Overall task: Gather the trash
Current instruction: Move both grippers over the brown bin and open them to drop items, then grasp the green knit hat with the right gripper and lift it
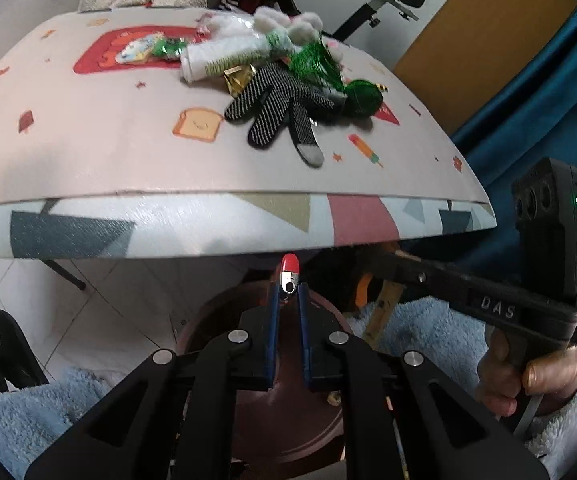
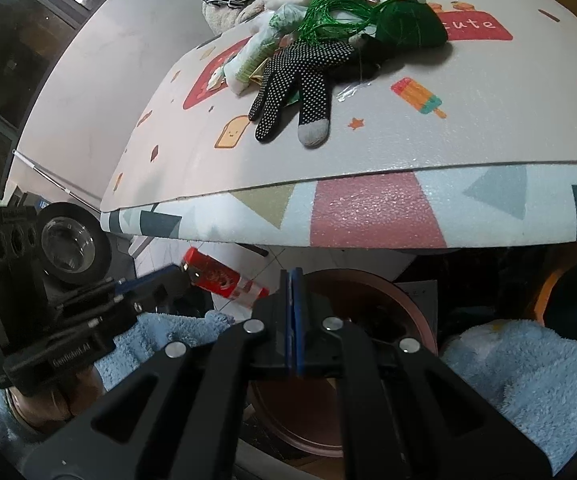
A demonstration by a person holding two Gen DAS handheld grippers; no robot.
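My left gripper [image 1: 288, 292] is shut on a red lighter [image 1: 290, 270], which stands up between the blue pads. It hangs below the table's front edge, over a round brown bin [image 1: 216, 320]. The right wrist view shows the same lighter [image 2: 224, 280] sticking out sideways from the left gripper [image 2: 176, 276]. My right gripper [image 2: 293, 276] is shut with nothing in it, just above the bin [image 2: 400, 300]. On the table [image 1: 108, 140] lie a black dotted glove [image 1: 276, 108], a white paper cup [image 1: 224, 56], a gold wrapper [image 1: 238, 76] and green tinsel [image 1: 316, 60].
A white plush toy [image 1: 276, 20] and a dark green pouch [image 1: 364, 96] lie at the back of the pile. Pale blue fleece sleeves [image 2: 528, 368] flank the bin. Black shoes [image 1: 4, 344] stand on the tiled floor at left. A blue curtain [image 1: 528, 100] hangs at right.
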